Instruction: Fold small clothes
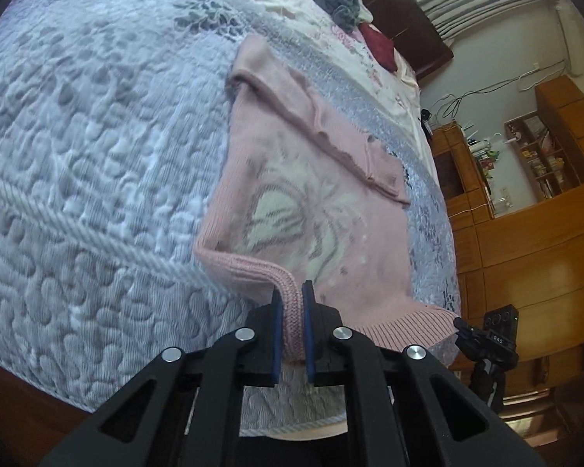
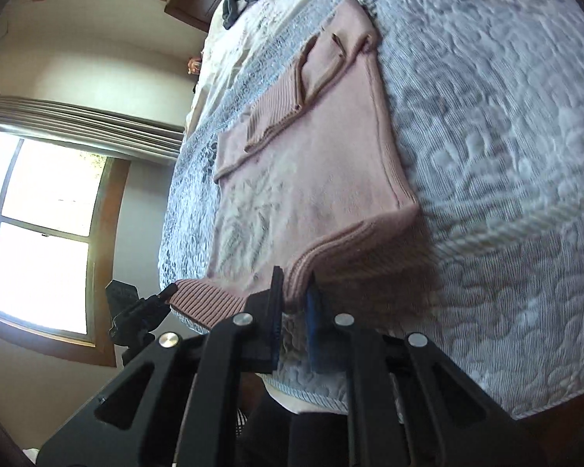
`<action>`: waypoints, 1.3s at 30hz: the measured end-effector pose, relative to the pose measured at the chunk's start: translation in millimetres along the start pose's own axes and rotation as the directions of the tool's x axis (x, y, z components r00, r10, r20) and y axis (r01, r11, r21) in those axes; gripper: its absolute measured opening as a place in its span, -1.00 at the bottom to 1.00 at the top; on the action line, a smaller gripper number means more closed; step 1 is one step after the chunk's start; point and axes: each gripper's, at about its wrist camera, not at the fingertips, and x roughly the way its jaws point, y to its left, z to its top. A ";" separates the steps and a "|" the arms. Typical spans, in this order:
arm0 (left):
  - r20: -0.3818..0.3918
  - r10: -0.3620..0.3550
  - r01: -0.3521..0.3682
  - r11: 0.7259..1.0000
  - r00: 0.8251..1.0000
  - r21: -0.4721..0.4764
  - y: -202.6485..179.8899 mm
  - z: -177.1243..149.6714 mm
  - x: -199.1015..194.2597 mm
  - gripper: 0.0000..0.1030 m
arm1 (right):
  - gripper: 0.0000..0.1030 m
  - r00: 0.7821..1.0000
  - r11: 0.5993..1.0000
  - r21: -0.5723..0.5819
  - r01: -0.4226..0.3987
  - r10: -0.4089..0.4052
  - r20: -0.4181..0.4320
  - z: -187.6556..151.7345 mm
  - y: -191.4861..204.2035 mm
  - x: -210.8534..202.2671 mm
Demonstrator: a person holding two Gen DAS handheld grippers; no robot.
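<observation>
On the left, the ribbed hem of the pink sweater [image 1: 315,202] is pinched between the jaws of the left gripper [image 1: 291,303]. It's spread flat on the quilted bed [image 1: 89,163], sleeves folded in. The knit looks soft, floppy and light, so both hem corners are probably best held. On the right, the right gripper [image 2: 294,292] is clamped on the hem too.

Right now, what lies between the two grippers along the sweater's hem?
Only the pink sweater's ribbed hem spans from the right gripper to the left gripper, over the quilt; the right wrist view shows it.
</observation>
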 end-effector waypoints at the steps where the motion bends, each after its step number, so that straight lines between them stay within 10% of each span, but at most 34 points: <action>1: 0.008 0.005 -0.005 1.000 1.000 0.008 -4.6 9.8 1.8 -0.83 | -0.82 1.000 1.000 -0.009 0.009 -0.009 0.004 10.4 5.1 0.6; 18: 0.004 0.174 -0.173 0.983 0.985 -0.052 34.1 116.6 82.1 -0.83 | -0.82 0.993 0.987 0.112 0.113 -0.111 -0.027 152.4 -28.8 62.9; 30: -0.069 0.177 -0.184 0.975 0.982 -0.122 57.6 135.4 118.9 -0.75 | -0.75 0.977 0.967 0.147 0.209 -0.200 -0.079 173.7 -61.3 95.7; 34: 0.004 0.152 -0.149 0.977 0.988 -0.152 56.3 134.6 87.7 -0.34 | -0.07 0.965 0.961 0.086 0.262 -0.261 -0.032 171.2 -49.4 76.0; 39: 0.062 0.209 -0.206 0.977 0.976 -0.053 42.7 134.0 65.8 -0.16 | -0.08 0.960 0.960 -0.013 0.279 -0.279 0.000 169.7 -33.2 59.6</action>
